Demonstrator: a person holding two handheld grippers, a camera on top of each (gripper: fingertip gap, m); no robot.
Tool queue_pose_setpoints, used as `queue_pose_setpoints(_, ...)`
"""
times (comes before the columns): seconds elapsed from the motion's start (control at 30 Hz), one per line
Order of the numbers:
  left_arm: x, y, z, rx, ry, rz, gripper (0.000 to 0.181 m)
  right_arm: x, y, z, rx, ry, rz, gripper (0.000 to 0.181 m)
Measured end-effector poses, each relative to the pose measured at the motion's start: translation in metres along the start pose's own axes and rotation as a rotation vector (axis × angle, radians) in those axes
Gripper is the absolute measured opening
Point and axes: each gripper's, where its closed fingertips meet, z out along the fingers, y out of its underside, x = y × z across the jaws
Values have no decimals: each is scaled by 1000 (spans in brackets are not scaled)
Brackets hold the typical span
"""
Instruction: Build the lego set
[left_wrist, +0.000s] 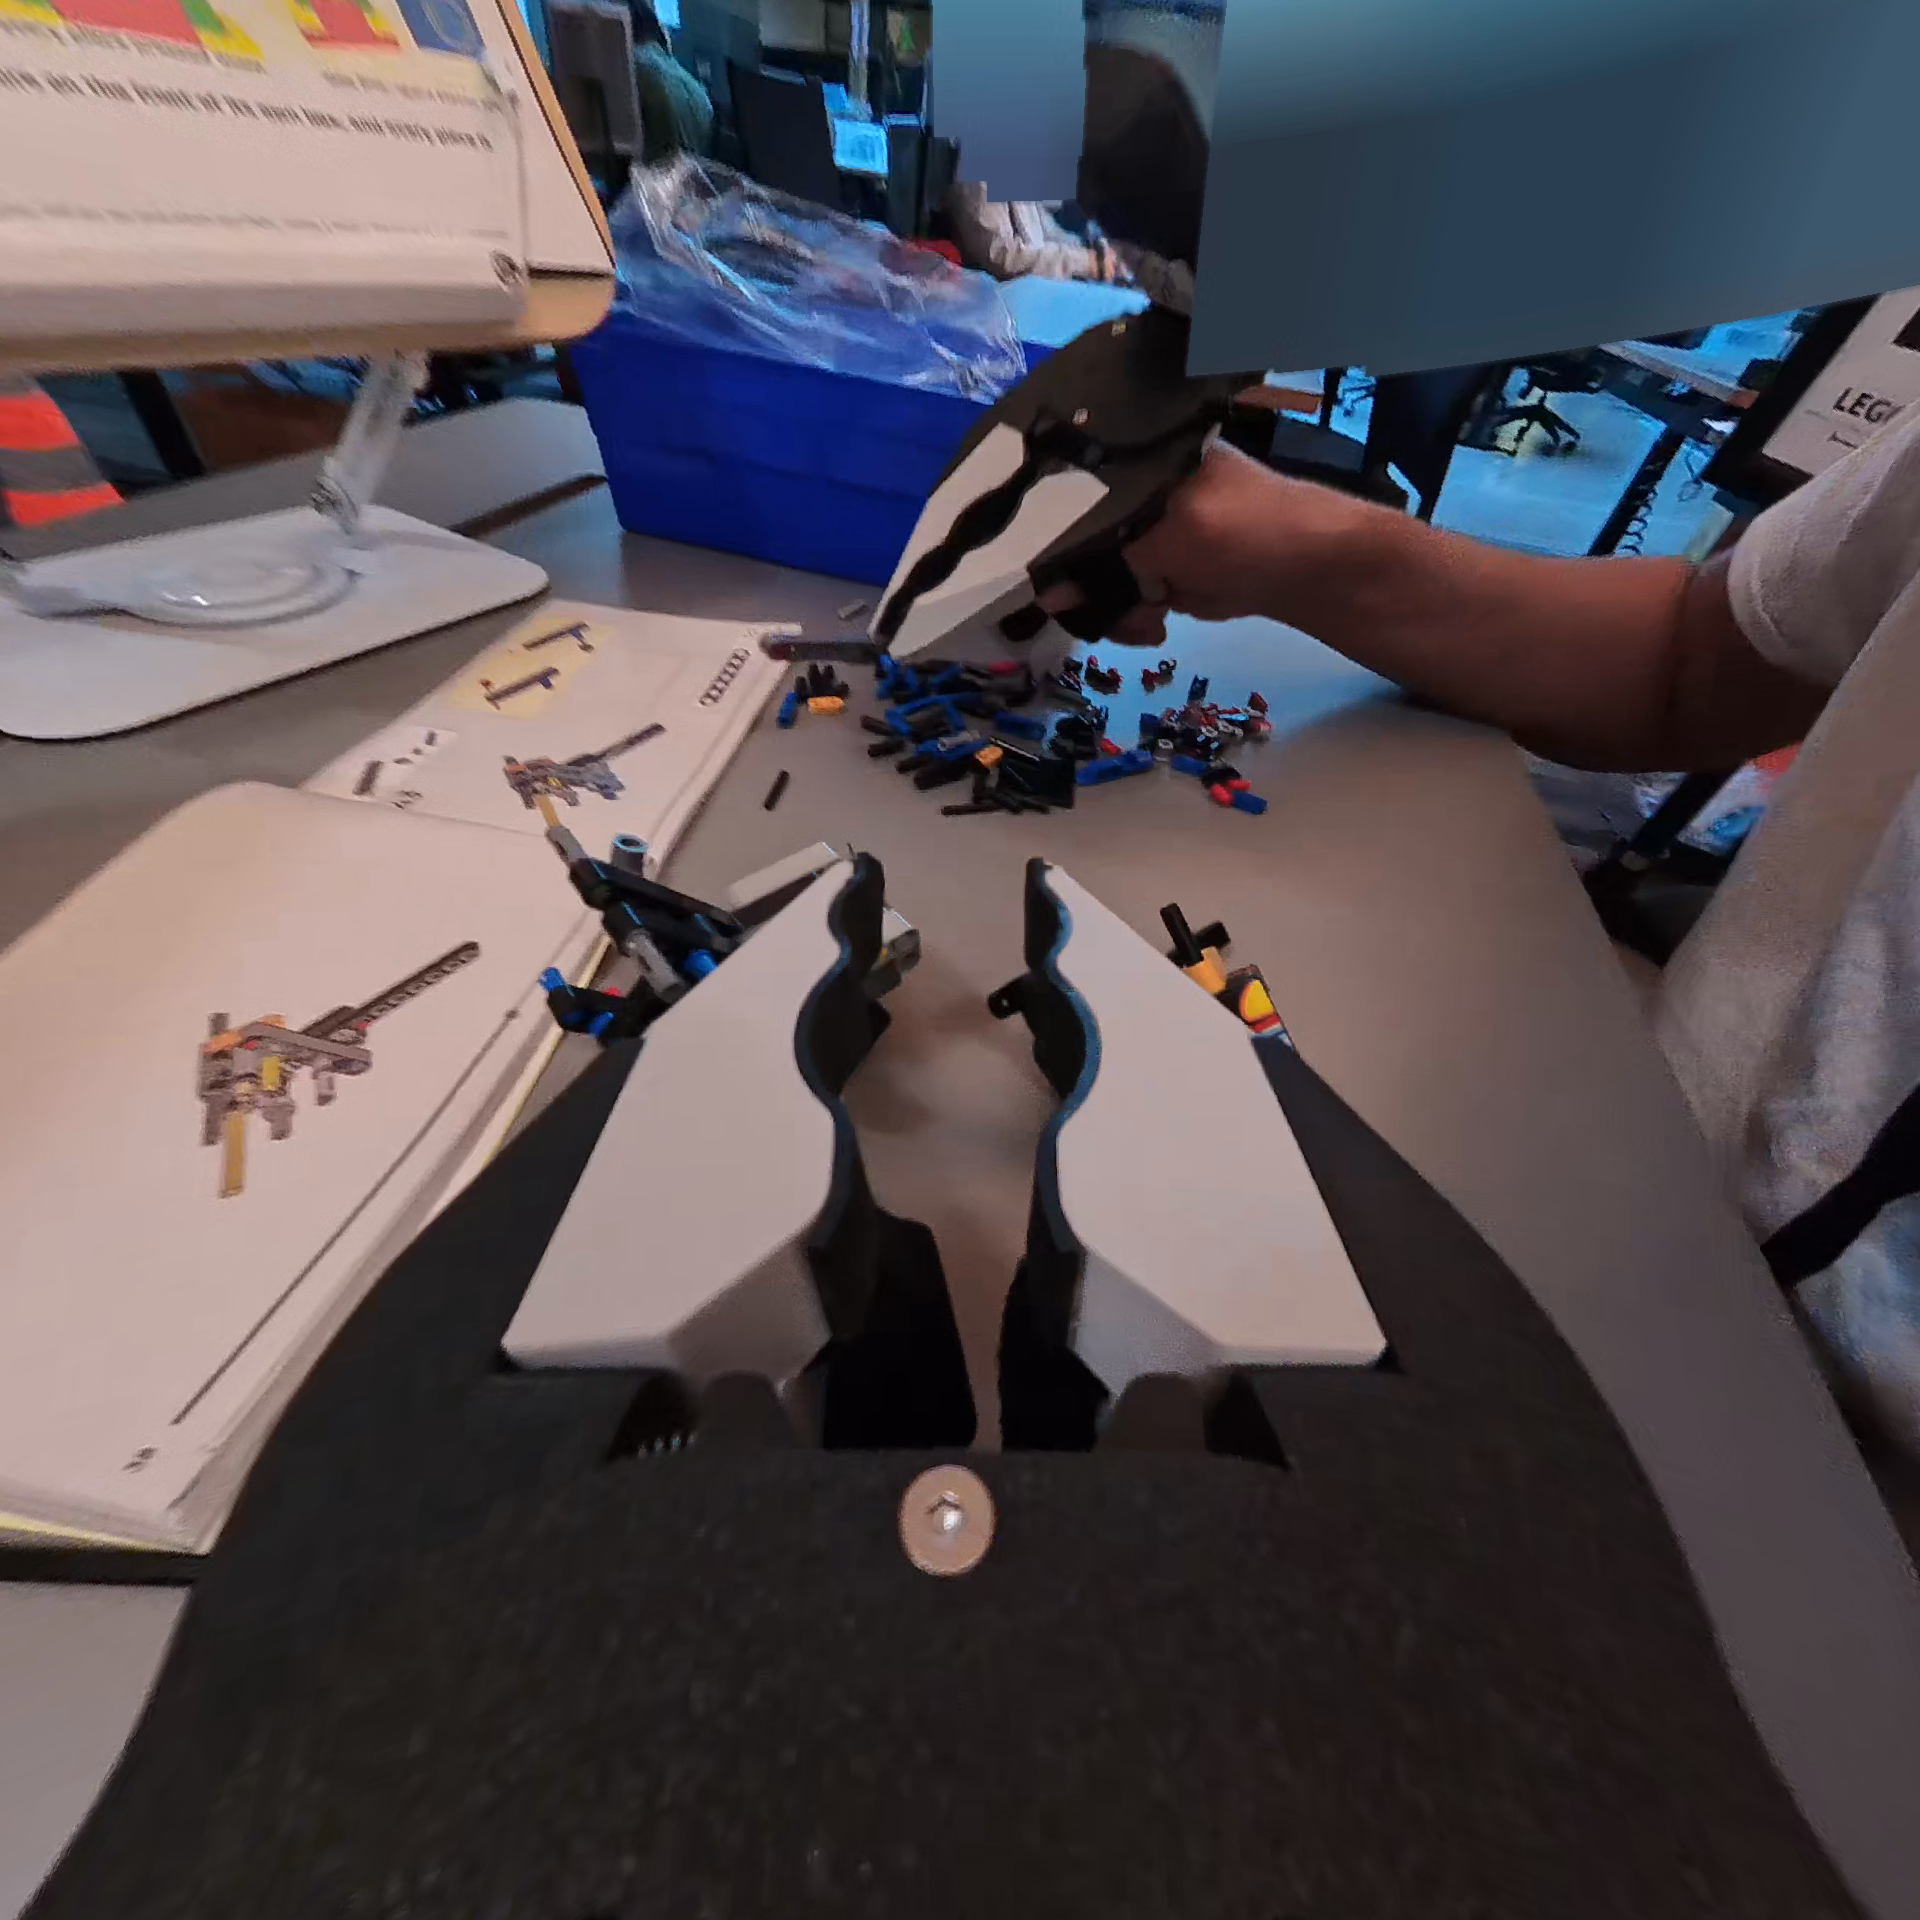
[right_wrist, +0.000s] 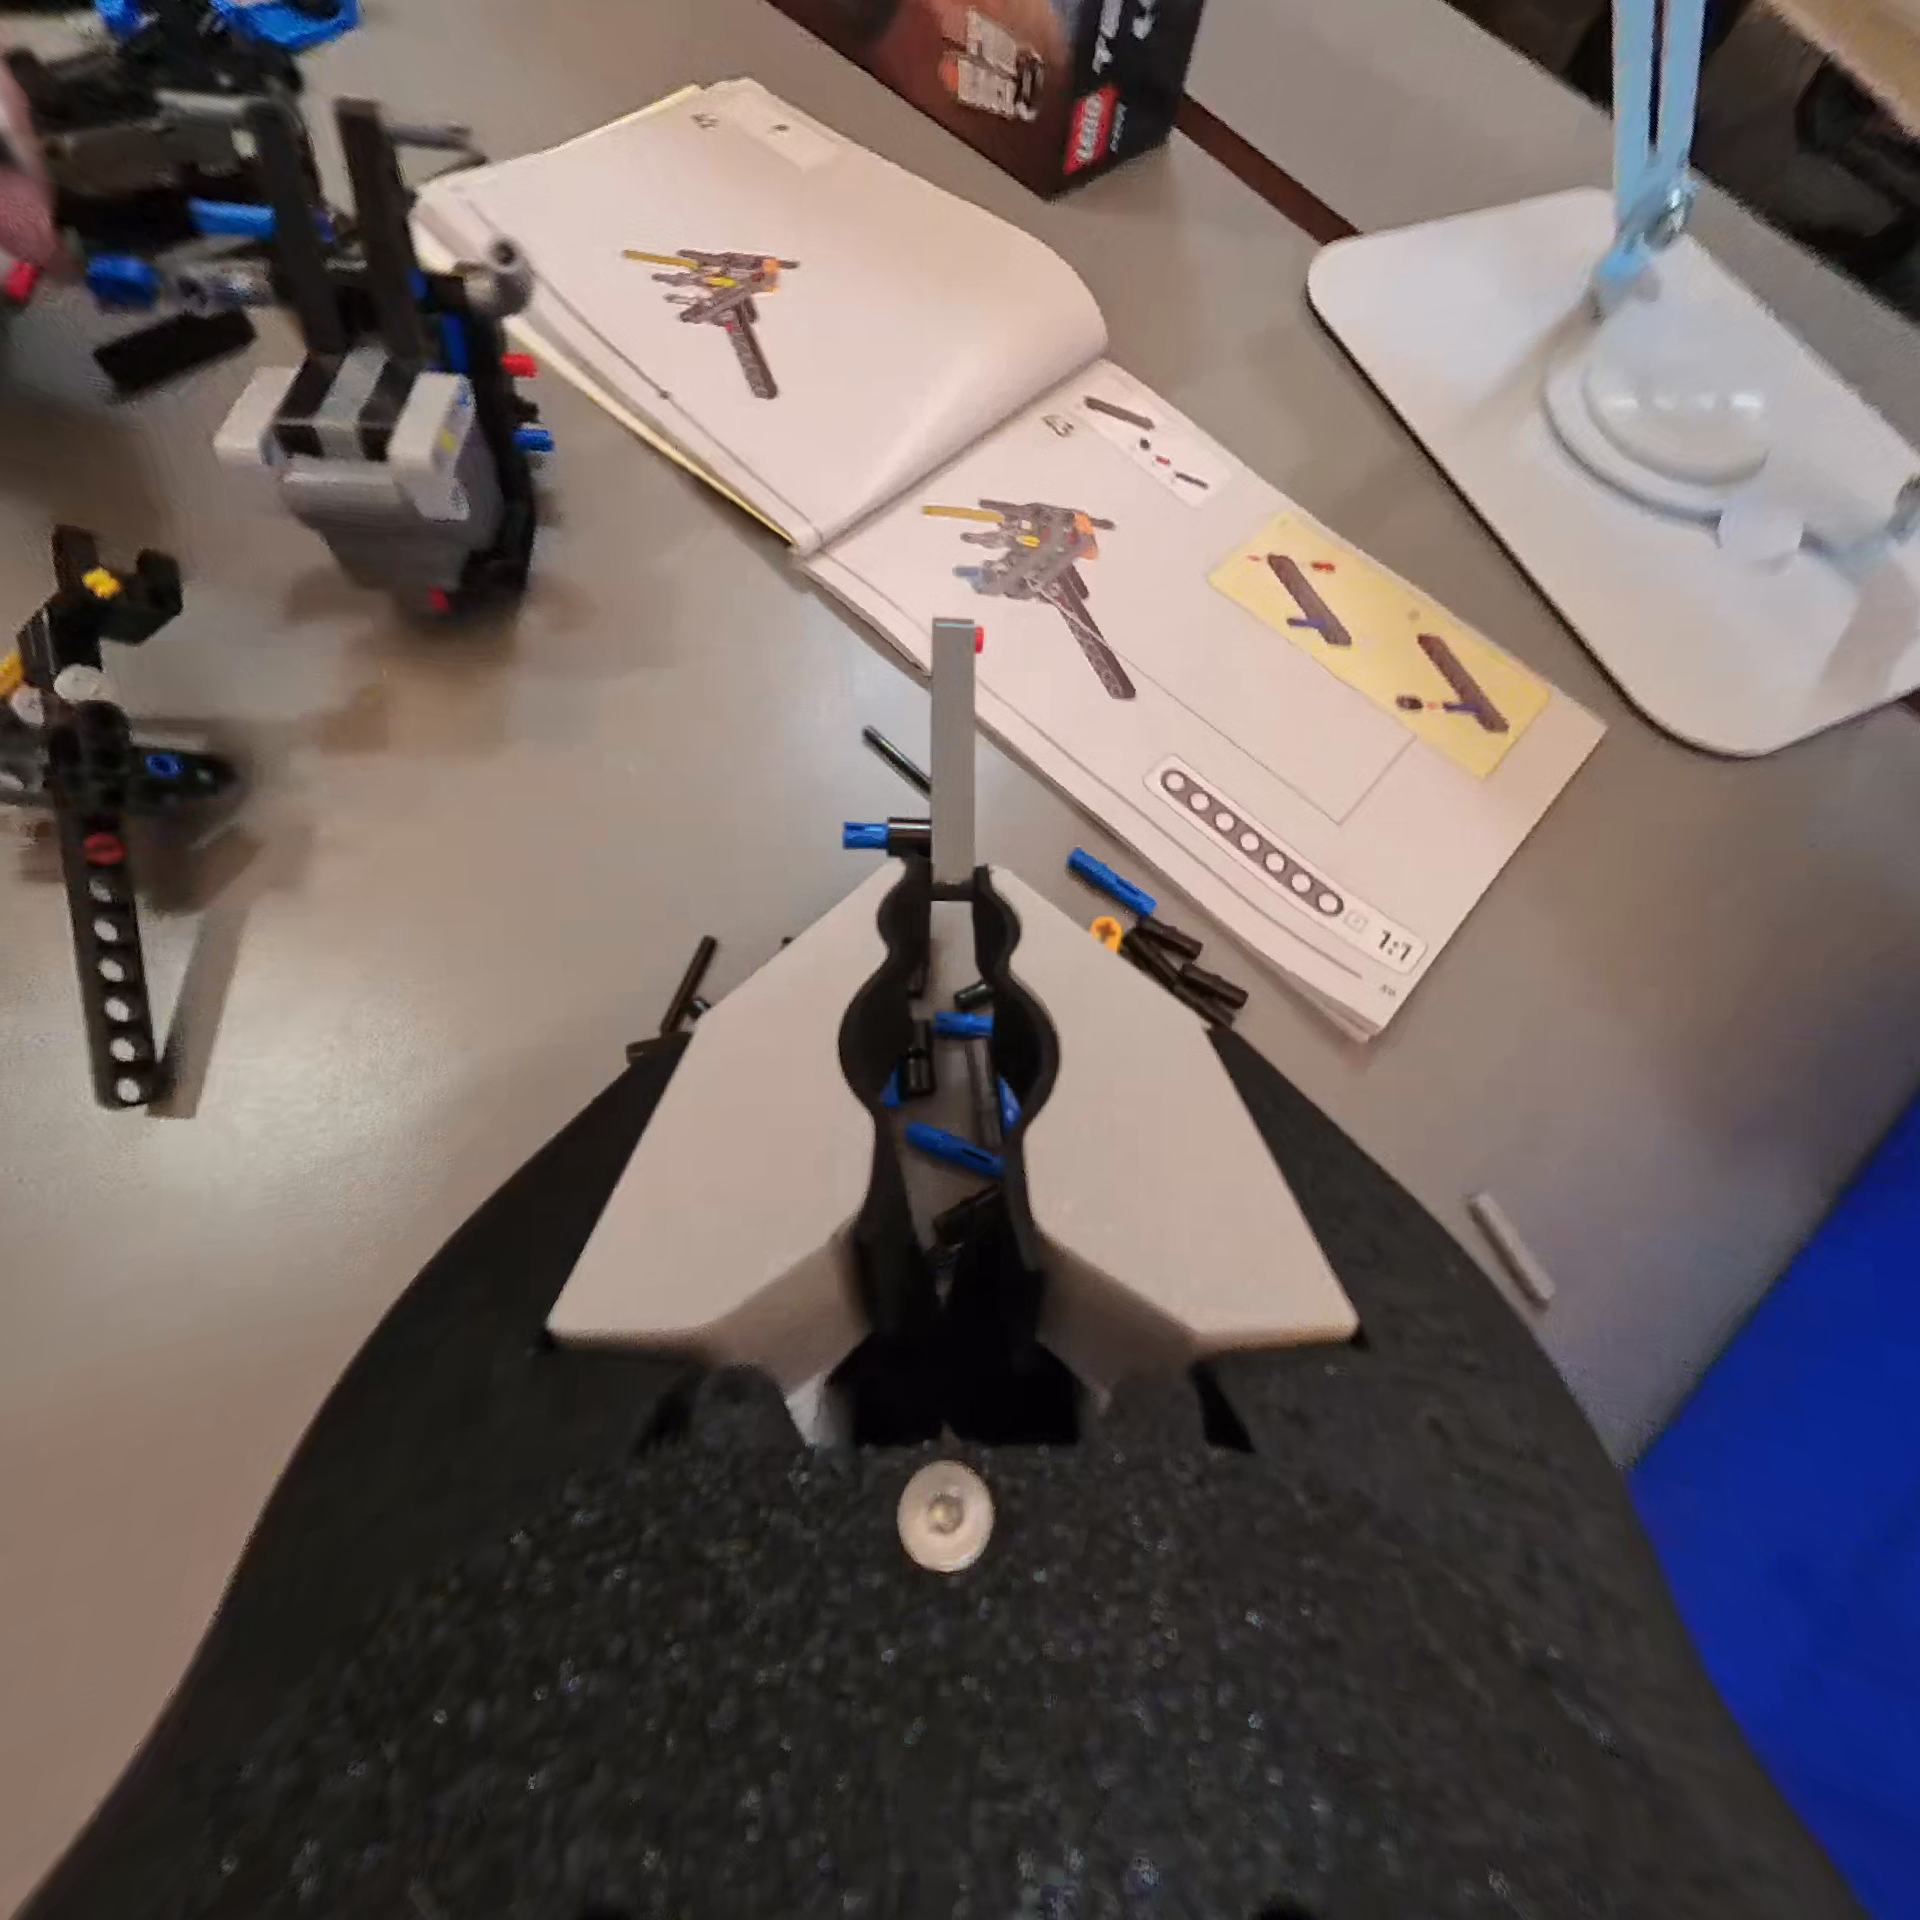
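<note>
Grey tabletop (right_wrist: 623, 790), wide and cluttered, with an open instruction booklet (right_wrist: 914, 343) lying toward the far side, a white stand base (right_wrist: 1475, 436) at far right and a blue bin (left_wrist: 769, 457) beyond the parts.

Right gripper (right_wrist: 953, 883) closed at the tips on a long grey beam (right_wrist: 956, 748), gripped at its near end and sticking straight out ahead, with a blue pin (right_wrist: 868, 834) and a small red stub seated in it. Just below and behind the tips, a loose scatter of small pieces (left_wrist: 1039, 738) in blue, black and red (same pile, seen in the left wrist view under the right gripper's nose).

Left gripper (left_wrist: 951, 883) open about a beam's width, holding nothing, hovering low over bare table. Just to its left, touching the booklet's edge, a partly built assembly (left_wrist: 644, 925) of black and grey parts; a second black assembly (right_wrist: 104, 810) with a holed beam lies at near left in the right wrist view, well apart from the gripped beam.

Judged risks from here:
- Thin grip on only the beam's end: could pivot or slip out once pressed against another part, since the long free length gives leverage.
- Seated pins could pop out if knocked on the pile or on the booklet.
- Unheld assembly could slide or tip under a push, unless steadied first by the empty left gripper.
- Misaligned holes, hard to judge from this angle, could jam the pin rather than seat it.
</note>
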Motion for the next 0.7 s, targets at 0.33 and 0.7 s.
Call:
queue_pose_setpoints(0.33,-26,17,2,-103,-201,61,25,25,0,-8,40,98,87,7)
queue_pose_setpoints(0.7,-8,22,7,-136,-112,133,18,29,-3,-7,138,12,240,7)
